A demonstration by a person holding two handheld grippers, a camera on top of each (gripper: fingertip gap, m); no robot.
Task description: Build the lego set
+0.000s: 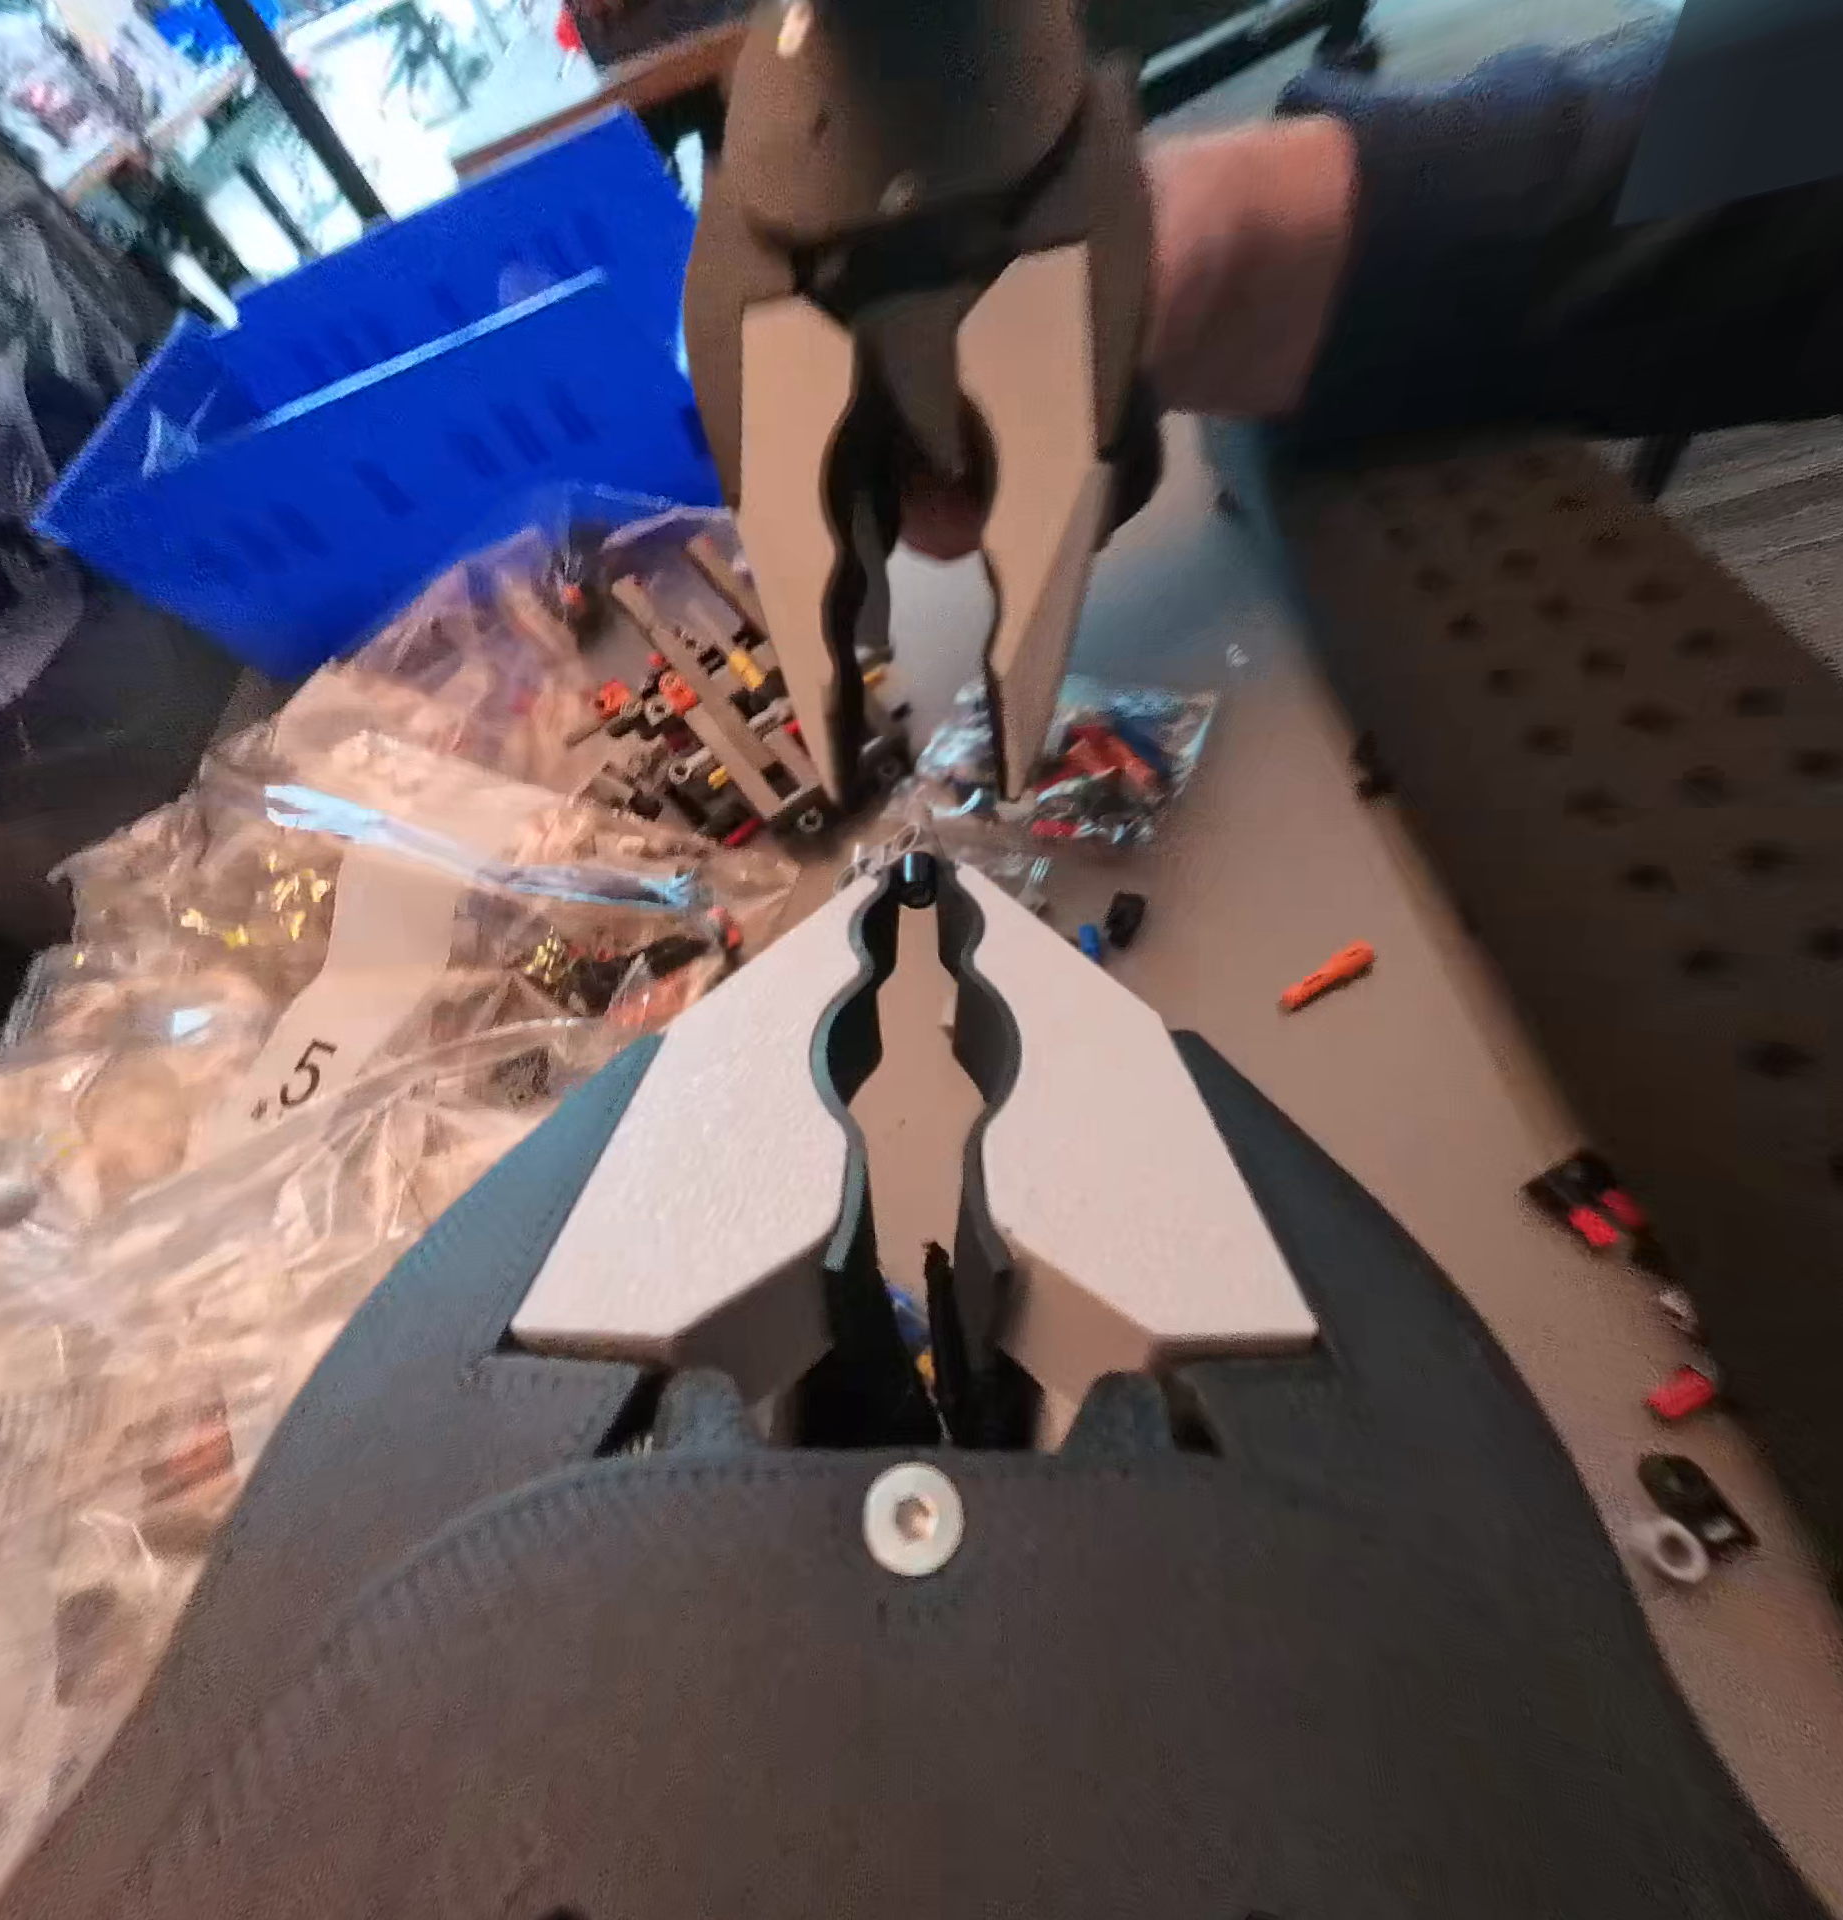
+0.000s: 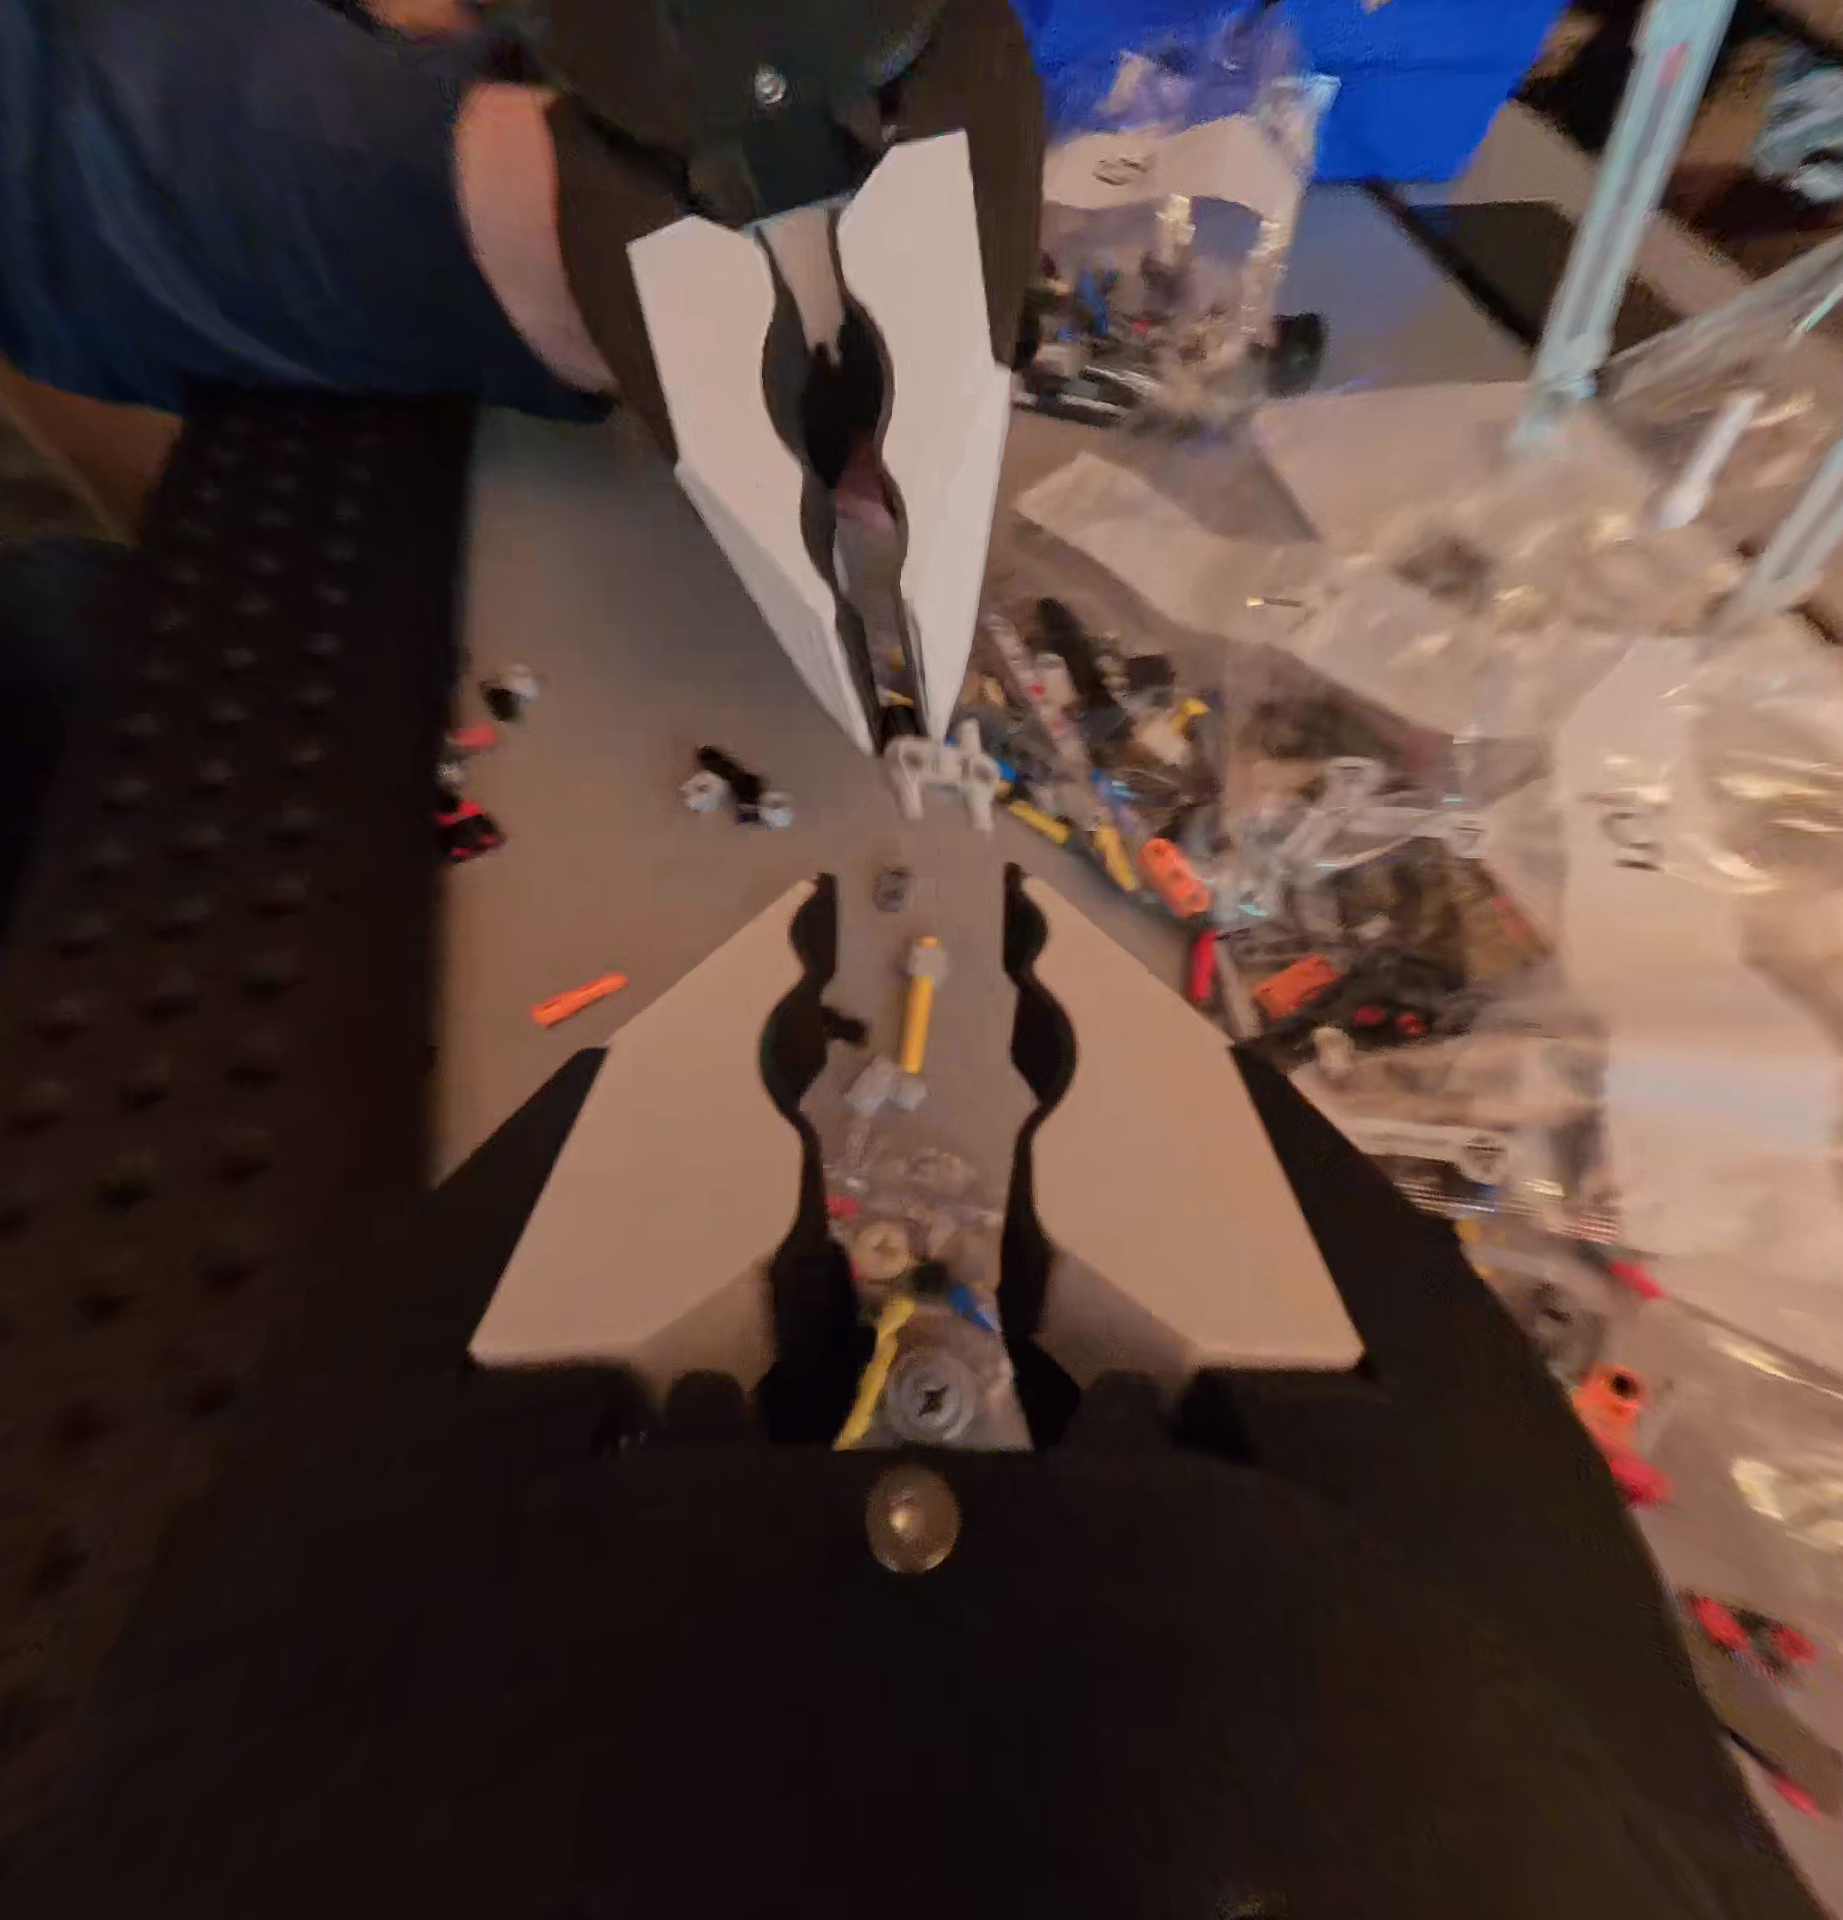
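Observation:
My left gripper (image 1: 912, 883) is shut on a small black pin (image 1: 913, 889). In the right wrist view, the left gripper (image 2: 906, 736) points down and the pin sits in a light grey connector (image 2: 943, 774) at its tips. My right gripper (image 2: 914, 881) is open and empty, facing the left one, just short of the connector. It also shows in the left wrist view (image 1: 927, 792), pointing down. Behind it lies a partly built assembly of grey beams (image 1: 719, 707). A yellow axle (image 2: 919, 1003) lies on the table between the right fingers.
Clear bags of parts (image 1: 273, 987) (image 2: 1519, 727) cover one side of the grey table. A small bag of red and blue parts (image 1: 1083, 758), an orange pin (image 1: 1327, 975) (image 2: 579, 997) and loose pieces lie about. A blue bin (image 1: 397, 416) stands behind. A black perforated mat (image 2: 221, 831) borders the table. Less than 4 cm separates the two grippers' tips. My right gripper's tips are some 7 cm from the yellow axle (image 2: 919, 1003).

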